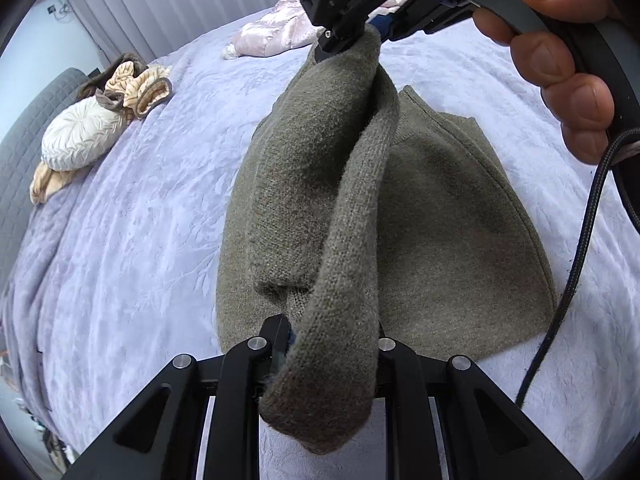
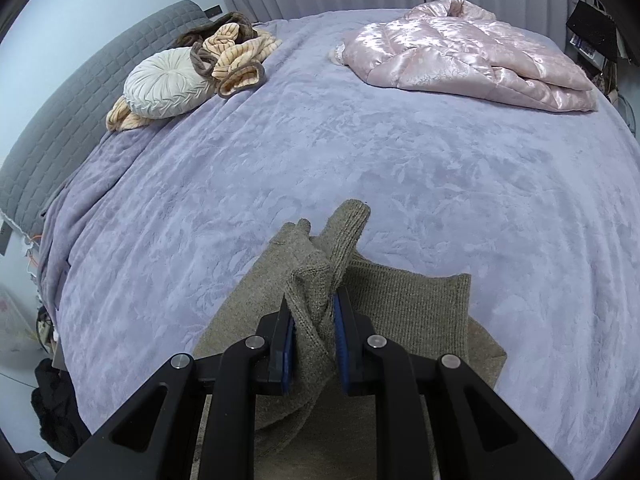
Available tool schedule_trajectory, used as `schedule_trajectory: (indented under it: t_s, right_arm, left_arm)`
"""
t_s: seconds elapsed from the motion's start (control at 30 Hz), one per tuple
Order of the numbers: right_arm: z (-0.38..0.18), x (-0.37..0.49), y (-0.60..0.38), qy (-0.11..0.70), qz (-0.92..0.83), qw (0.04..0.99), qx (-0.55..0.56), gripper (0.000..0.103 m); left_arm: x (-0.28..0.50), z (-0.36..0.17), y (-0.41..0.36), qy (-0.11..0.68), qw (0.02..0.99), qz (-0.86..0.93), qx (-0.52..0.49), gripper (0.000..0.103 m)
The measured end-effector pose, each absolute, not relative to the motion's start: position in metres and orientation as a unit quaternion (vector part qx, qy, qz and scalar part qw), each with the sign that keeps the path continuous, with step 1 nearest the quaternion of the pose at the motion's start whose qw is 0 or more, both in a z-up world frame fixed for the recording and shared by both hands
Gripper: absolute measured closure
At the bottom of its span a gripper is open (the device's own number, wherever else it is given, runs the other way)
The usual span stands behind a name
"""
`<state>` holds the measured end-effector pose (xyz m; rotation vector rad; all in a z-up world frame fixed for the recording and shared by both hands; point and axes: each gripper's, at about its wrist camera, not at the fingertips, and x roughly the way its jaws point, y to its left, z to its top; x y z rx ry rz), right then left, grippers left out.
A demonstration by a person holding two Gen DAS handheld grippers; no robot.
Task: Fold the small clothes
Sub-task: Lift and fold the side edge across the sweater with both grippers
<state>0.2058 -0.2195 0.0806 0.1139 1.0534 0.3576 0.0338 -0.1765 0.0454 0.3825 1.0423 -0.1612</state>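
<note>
Sweater (image 1: 440, 216) on bedspread (image 2: 360, 152), cushion (image 2: 168, 84) beyond

A wide stretch of bare lavender bedspread (image 2: 400, 168) is left open across the middle of the right wrist view, where a gripper could be passed freely. At the upper left, the way is blocked by a round cream cushion (image 2: 168, 80) and a striped peach garment (image 2: 236, 56) heaped against the grey headboard (image 2: 68, 120). At the upper right, room is taken by a pink quilted jacket (image 2: 464, 52). The lower centre is occupied by the olive knitted garment (image 2: 408, 300).
</note>
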Motion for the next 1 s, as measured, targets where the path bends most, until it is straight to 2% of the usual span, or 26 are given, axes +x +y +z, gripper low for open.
schedule_trajectory:
  t_s: [0.33,0.73,0.83,1.0]
  right_arm:
    - [0.069,0.209,-0.263,0.491,0.204,0.845,0.056,0.084]
    - [0.022,0.197,-0.327,0.483,0.206,0.841,0.134,0.084]
    - [0.005,0.198,-0.346,0.485,0.190,0.838,0.160,0.088]
    - [-0.011,0.194,-0.360,0.487,0.179,0.836,0.182,0.088]
  left_arm:
    - [0.036,0.029,-0.233,0.499,0.828,-0.058,0.248,0.082]
    - [0.033,-0.006,-0.266,0.484,0.815,-0.034,0.316,0.082]
    - [0.033,-0.017,-0.271,0.468,0.814,-0.021,0.343,0.082]
    - [0.033,-0.022,-0.274,0.457,0.814,-0.003,0.359,0.082]
